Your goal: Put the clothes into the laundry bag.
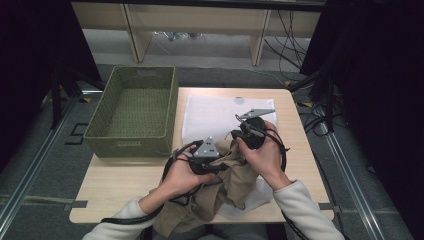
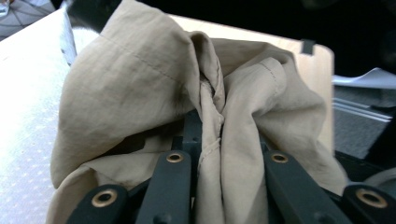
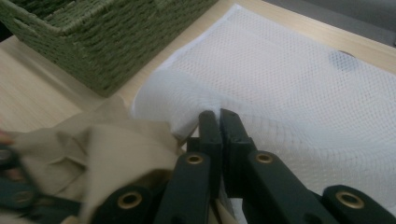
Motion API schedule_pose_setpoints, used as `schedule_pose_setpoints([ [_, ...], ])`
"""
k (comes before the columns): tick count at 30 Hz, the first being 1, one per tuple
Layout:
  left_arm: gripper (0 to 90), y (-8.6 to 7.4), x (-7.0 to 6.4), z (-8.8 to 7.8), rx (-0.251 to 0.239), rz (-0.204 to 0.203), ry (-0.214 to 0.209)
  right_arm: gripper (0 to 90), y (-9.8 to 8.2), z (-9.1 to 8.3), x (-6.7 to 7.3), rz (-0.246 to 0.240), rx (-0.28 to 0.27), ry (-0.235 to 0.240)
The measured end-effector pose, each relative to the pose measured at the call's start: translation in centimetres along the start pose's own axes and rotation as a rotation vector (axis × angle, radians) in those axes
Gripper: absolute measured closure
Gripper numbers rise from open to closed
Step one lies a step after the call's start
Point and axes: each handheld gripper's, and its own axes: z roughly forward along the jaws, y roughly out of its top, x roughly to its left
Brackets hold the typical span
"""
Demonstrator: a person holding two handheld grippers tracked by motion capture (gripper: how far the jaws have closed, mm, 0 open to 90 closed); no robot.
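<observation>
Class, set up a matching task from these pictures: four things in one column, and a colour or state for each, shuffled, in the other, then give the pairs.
Things:
1. woven basket
2. mesh bag
3. crumpled garment
4. right gripper

Descriptions:
A. white, lying on the table
B. jaws closed, pinching white mesh
C. green, with nothing in it
D. tan, bunched between the left gripper's jaws

Pairs: 1-C, 2-A, 3-D, 4-B
</observation>
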Motion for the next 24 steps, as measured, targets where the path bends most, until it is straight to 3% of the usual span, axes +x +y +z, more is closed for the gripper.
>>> schedule_pose_setpoints([
  [2,79.1,0.0,0.2,0.5,0.021,0.007,0.020,90.0,0.0,-0.1,-0.1,-0.031,-0.028,-0.004],
  [3,79.1,0.0,0.3,0.8,0.037,0.000,0.020,89.9,0.1,-0.4,0.1,-0.013,-0.011,0.001],
  [5,79.1,-0.3,0.7,1.6,0.086,-0.023,0.014,90.0,0.2,-0.7,0.2,-0.024,-0.021,0.007],
  [6,79.1,-0.5,0.7,1.8,0.108,-0.031,0.016,90.0,0.3,-0.9,0.4,-0.005,-0.027,0.003],
  [7,79.1,-0.8,0.7,2.2,0.108,-0.054,0.020,90.0,0.3,-0.9,0.4,-0.017,-0.030,0.008],
  [8,79.1,-1.0,0.9,2.4,0.121,-0.052,0.024,90.0,0.3,-1.0,0.6,0.008,-0.027,0.009],
  [10,79.1,-1.4,1.2,2.8,0.128,-0.081,0.040,90.0,0.3,-1.0,0.4,-0.049,-0.038,0.012],
  [11,79.1,-1.4,1.5,2.8,0.129,-0.095,0.045,90.0,0.3,-1.1,0.6,-0.002,-0.021,0.015],
  [13,79.1,-1.4,2.0,2.7,0.121,-0.117,0.071,90.0,0.3,-1.0,0.4,-0.029,-0.029,0.013],
  [15,79.2,-1.3,2.4,2.4,0.107,-0.162,0.108,90.0,0.2,-1.0,0.4,-0.020,-0.028,0.012],
  [16,79.2,-1.3,2.7,2.3,0.089,-0.203,0.120,89.9,0.2,-1.0,0.5,-0.010,-0.026,0.011],
  [18,79.3,-1.2,3.2,2.0,0.071,-0.237,0.163,90.0,0.3,-1.0,0.5,-0.035,-0.033,0.023],
  [21,79.4,-0.6,3.9,1.2,0.010,-0.263,0.206,90.0,0.3,-1.3,0.8,-0.006,-0.033,0.022],
  [23,79.4,0.0,4.1,0.4,-0.044,-0.275,0.241,90.0,0.4,-1.6,0.8,-0.013,-0.038,0.026],
  [24,79.4,0.3,4.2,0.0,-0.046,-0.265,0.257,89.9,0.4,-1.7,0.8,-0.018,-0.039,0.024],
])
